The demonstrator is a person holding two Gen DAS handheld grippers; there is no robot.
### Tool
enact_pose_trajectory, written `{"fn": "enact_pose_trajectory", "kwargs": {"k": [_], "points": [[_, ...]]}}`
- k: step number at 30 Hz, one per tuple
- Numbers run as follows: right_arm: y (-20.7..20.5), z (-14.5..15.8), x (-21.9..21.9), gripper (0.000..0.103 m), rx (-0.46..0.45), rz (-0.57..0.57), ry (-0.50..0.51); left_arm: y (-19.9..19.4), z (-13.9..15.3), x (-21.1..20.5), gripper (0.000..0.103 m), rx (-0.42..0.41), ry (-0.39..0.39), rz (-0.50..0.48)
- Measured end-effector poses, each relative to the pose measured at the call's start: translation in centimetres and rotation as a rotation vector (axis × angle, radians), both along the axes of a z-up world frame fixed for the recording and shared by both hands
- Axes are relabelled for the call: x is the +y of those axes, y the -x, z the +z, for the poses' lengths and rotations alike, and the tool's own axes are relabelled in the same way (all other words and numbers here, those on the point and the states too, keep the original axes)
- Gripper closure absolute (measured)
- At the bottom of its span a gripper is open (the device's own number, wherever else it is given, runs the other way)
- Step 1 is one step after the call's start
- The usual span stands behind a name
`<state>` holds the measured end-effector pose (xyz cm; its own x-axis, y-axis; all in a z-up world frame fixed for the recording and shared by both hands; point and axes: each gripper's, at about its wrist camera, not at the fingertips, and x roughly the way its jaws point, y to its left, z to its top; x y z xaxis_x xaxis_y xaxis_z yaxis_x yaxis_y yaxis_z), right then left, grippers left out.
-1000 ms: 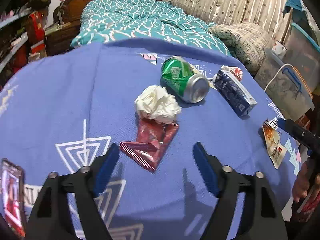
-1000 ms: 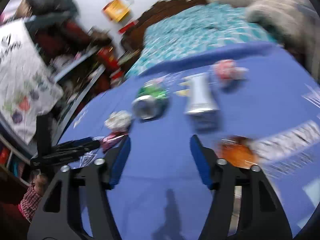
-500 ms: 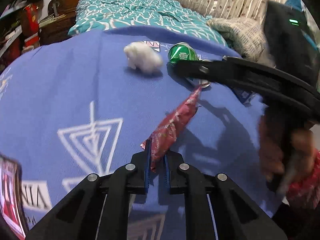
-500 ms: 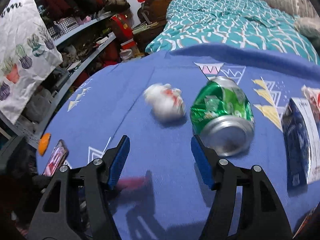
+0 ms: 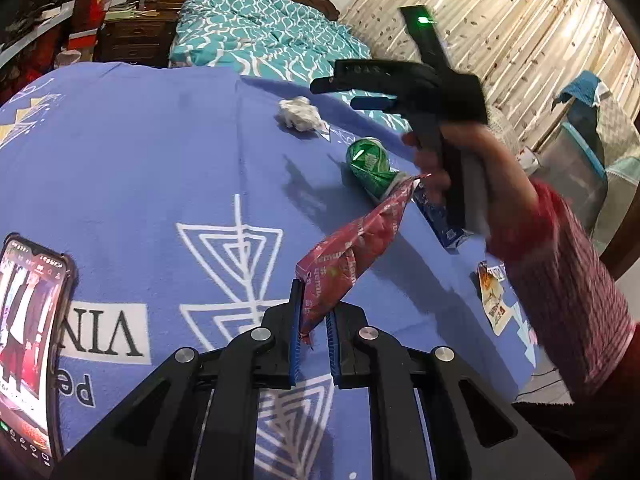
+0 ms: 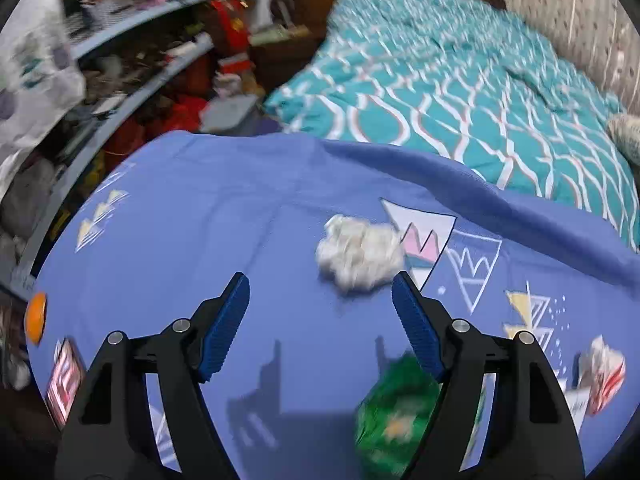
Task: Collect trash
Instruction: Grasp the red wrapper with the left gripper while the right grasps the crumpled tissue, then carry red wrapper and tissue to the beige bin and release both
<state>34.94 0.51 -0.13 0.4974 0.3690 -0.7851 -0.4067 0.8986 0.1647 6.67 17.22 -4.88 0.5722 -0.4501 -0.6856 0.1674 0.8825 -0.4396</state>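
My left gripper (image 5: 314, 312) is shut on the lower end of a red snack wrapper (image 5: 352, 248), which hangs lifted above the blue blanket (image 5: 140, 152). My right gripper (image 6: 320, 304) hovers over the blanket with its jaws opening and nothing between them. A crumpled white tissue (image 6: 360, 258) lies just beyond its right fingertip, apart from it. The same tissue (image 5: 300, 114) shows far back in the left wrist view, below the right gripper (image 5: 352, 90) held in a person's hand (image 5: 452, 160). A crushed green can (image 5: 370, 164) lies nearer, blurred as the green can (image 6: 396, 412) under the right fingers.
A phone (image 5: 28, 328) with a lit screen lies at the blanket's left edge. A dark blue carton (image 5: 440, 216), an orange sachet (image 5: 494, 296) and a red-and-white crumpled wrapper (image 6: 602, 368) lie to the right. A teal bedspread (image 6: 460, 88) and cluttered shelves (image 6: 120, 80) stand behind.
My left gripper closed on the red wrapper and lifted it off the blanket. The right gripper swept left from the can toward the white tissue and its jaws widened.
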Motion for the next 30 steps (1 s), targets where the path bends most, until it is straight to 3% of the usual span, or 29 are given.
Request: {"fn": "enact_pose_trajectory", "kwargs": {"k": [2, 6, 10, 11, 12, 14, 16, 20, 24, 25, 30], "points": [[-2.5, 0.1, -0.2, 0.027, 0.019, -0.039, 0.02, 0.1, -0.2, 0.6, 0.093, 0.004, 0.026, 0.007], [-6.1, -1.6, -0.1, 0.027, 0.157, -0.084, -0.006, -0.2, -0.8, 1.7, 0.093, 0.019, 0.073, 0.021], [-7.5, -4.9, 1.7, 0.027, 0.279, -0.067, 0.09, -1.1, -1.2, 2.2, 0.093, 0.032, 0.103, 0.026], [-7.5, -5.4, 1.9, 0.03, 0.294, -0.065, 0.104, -1.1, -1.3, 2.2, 0.093, 0.031, 0.105, 0.025], [-7.5, -6.0, 2.3, 0.039, 0.308, -0.063, 0.118, -1.2, -1.3, 2.3, 0.093, 0.031, 0.105, 0.023], [-6.7, -5.6, 2.8, 0.046, 0.253, -0.034, 0.142, -1.1, -1.2, 2.2, 0.093, 0.029, 0.102, 0.02], [-5.2, -4.6, 3.3, 0.052, 0.218, 0.027, 0.114, -1.1, -1.2, 2.1, 0.093, 0.027, 0.098, 0.021], [0.2, -1.5, 2.6, 0.053, 0.128, 0.12, 0.022, -0.8, -0.8, 1.7, 0.093, 0.02, 0.1, 0.009], [8.2, -0.1, -1.0, 0.054, 0.065, 0.2, -0.055, -0.6, -0.2, 0.7, 0.093, 0.012, 0.096, -0.015], [9.9, -0.2, -2.3, 0.058, 0.051, 0.203, -0.063, -0.4, -0.1, 0.3, 0.093, 0.009, 0.095, -0.024], [18.8, -1.7, -10.3, 0.058, 0.019, 0.133, -0.085, 0.0, 0.1, -2.8, 0.093, 0.027, 0.096, -0.094]]}}
